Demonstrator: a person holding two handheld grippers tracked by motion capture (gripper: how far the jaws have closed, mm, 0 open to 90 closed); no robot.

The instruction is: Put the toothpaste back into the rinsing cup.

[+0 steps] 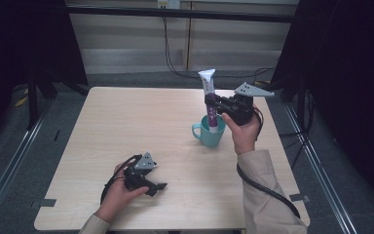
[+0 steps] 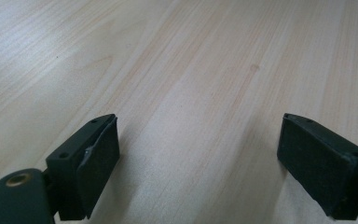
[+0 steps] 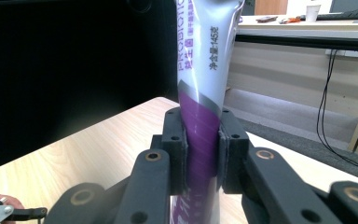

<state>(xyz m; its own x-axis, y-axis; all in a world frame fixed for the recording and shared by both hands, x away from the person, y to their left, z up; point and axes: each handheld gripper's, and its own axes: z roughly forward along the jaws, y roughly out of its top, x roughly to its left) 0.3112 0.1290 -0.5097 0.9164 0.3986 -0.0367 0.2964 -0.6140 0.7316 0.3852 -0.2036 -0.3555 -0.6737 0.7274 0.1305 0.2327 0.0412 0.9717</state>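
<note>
We see our right hand-held gripper (image 1: 213, 103) clamped on a soft plastic tube (image 1: 209, 95), its flat black pads (image 3: 176, 140) pressing the glossy purple band below the white printed part. The tube stands upright with its flat crimped end on top and its lower end inside a teal mug (image 1: 209, 132) with a rounded handle, on the pale wood-grain counter (image 1: 126, 126). Our left hand-held gripper (image 1: 158, 187) rests near the counter's front edge, its blocky matte jaws spread wide over bare wood.
</note>
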